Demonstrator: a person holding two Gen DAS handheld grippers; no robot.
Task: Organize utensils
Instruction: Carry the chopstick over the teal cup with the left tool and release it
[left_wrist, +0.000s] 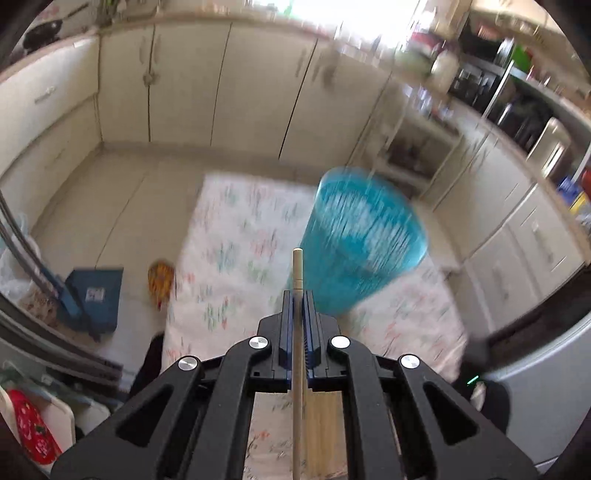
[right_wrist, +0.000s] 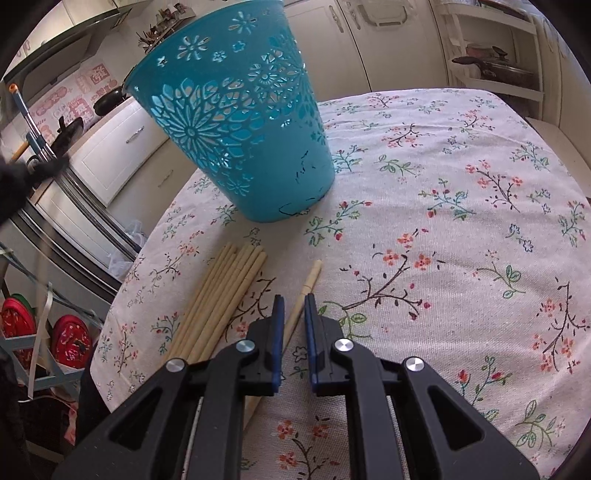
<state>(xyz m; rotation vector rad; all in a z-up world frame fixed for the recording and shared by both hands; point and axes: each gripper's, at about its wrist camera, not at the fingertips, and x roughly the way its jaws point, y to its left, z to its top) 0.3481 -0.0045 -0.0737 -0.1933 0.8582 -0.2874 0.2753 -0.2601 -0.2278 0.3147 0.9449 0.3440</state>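
My left gripper (left_wrist: 297, 295) is shut on a single wooden chopstick (left_wrist: 297, 269) and holds it in the air above the table; its tip points toward the blurred teal basket (left_wrist: 360, 243). In the right wrist view the teal openwork basket (right_wrist: 240, 122) stands on the floral tablecloth (right_wrist: 461, 221). A bundle of several chopsticks (right_wrist: 218, 302) lies in front of it. My right gripper (right_wrist: 294, 299) is open, low over the cloth, with one loose chopstick (right_wrist: 308, 280) lying between its fingers.
Cream kitchen cabinets (left_wrist: 221, 81) surround the table. A blue dustpan (left_wrist: 94, 299) and a patterned slipper (left_wrist: 160, 282) lie on the floor at the left. Shelves with pots (right_wrist: 491, 62) stand behind the table at the right.
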